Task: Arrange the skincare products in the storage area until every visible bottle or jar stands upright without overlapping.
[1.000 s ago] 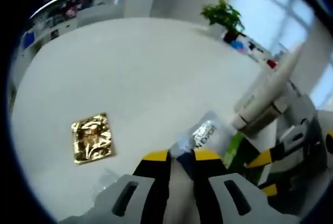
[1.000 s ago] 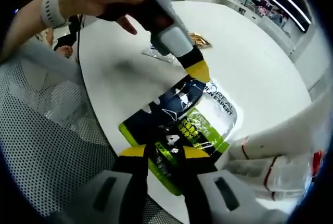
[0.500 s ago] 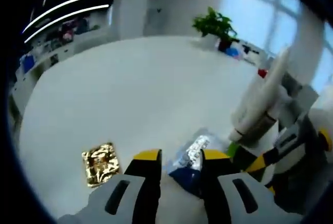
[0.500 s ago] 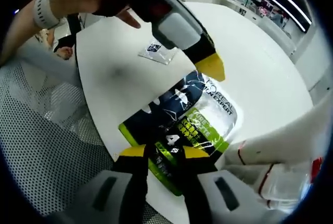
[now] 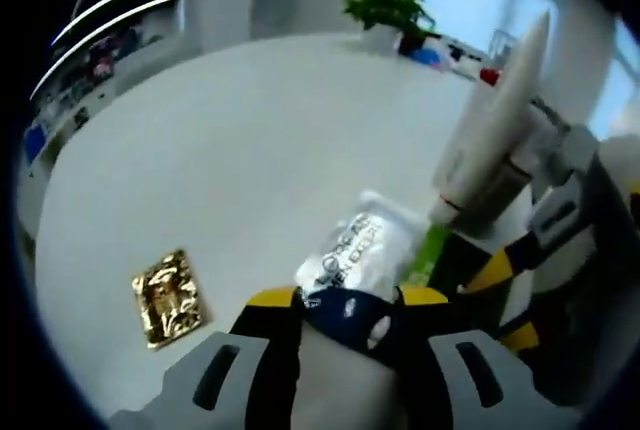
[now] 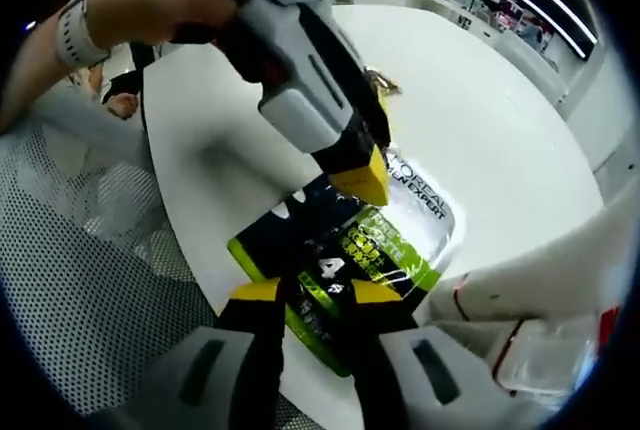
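A flat dark-blue, green and clear skincare packet (image 6: 370, 235) lies on the white table (image 6: 220, 150), and its near end hangs over the edge. My right gripper (image 6: 316, 292) is shut on that overhanging end. My left gripper (image 5: 348, 300) is open, its jaws straddling the packet's (image 5: 355, 250) other end. In the right gripper view the left gripper (image 6: 330, 130) comes in from above, with a yellow tip down on the packet. A white tube (image 5: 490, 140) lies beside the packet, close to my right gripper (image 5: 545, 250).
A gold foil sachet (image 5: 165, 295) lies flat to the left of the packet. A clear pouch with red marks (image 6: 545, 350) sits by the white tube (image 6: 540, 270). A potted plant (image 5: 385, 5) stands at the far edge. A person's arm (image 6: 130, 10) and a mesh chair (image 6: 90, 280) are alongside the table.
My left gripper has opened wider, then come back down over the packet's far end after lifting off it. My right gripper has kept its hold and stayed put.
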`<action>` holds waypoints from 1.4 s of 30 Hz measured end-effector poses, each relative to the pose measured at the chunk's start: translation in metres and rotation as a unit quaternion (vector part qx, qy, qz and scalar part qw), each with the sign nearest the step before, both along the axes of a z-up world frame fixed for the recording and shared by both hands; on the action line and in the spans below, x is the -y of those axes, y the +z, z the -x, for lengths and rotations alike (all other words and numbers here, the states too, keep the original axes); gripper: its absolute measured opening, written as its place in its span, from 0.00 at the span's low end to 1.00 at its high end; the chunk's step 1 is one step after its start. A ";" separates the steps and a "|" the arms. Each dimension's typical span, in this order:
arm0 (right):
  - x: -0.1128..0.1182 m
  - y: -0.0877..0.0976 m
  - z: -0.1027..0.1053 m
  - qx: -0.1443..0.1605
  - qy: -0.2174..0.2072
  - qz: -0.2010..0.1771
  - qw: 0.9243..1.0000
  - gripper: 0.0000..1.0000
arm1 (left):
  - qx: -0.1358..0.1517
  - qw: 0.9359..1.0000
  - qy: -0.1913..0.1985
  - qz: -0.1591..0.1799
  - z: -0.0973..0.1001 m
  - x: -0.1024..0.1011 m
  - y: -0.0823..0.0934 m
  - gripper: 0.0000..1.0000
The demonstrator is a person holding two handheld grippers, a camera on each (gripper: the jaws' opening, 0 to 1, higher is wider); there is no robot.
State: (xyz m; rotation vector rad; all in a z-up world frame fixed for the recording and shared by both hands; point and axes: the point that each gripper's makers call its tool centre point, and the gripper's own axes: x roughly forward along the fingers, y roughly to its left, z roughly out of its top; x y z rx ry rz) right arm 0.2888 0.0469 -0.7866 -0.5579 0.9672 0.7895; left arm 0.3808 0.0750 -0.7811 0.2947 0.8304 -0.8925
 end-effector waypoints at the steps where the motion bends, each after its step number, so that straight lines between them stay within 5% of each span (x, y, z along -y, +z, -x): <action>1: 0.000 0.000 0.000 0.000 0.000 0.000 1.000 0.25 | 0.014 1.000 -0.011 -0.011 0.000 -0.003 0.001 0.39; 21: 0.000 0.000 0.000 -0.002 0.001 0.001 1.000 0.25 | 0.014 1.000 -0.004 -0.013 -0.004 -0.005 0.002 0.39; 33: 0.000 0.000 0.000 -0.003 0.002 0.001 1.000 0.25 | 0.032 0.998 0.029 0.046 0.000 -0.010 0.044 0.45; 42: 0.000 0.000 0.001 -0.003 0.004 0.001 1.000 0.25 | 0.047 0.996 0.037 0.060 0.015 -0.017 0.069 0.51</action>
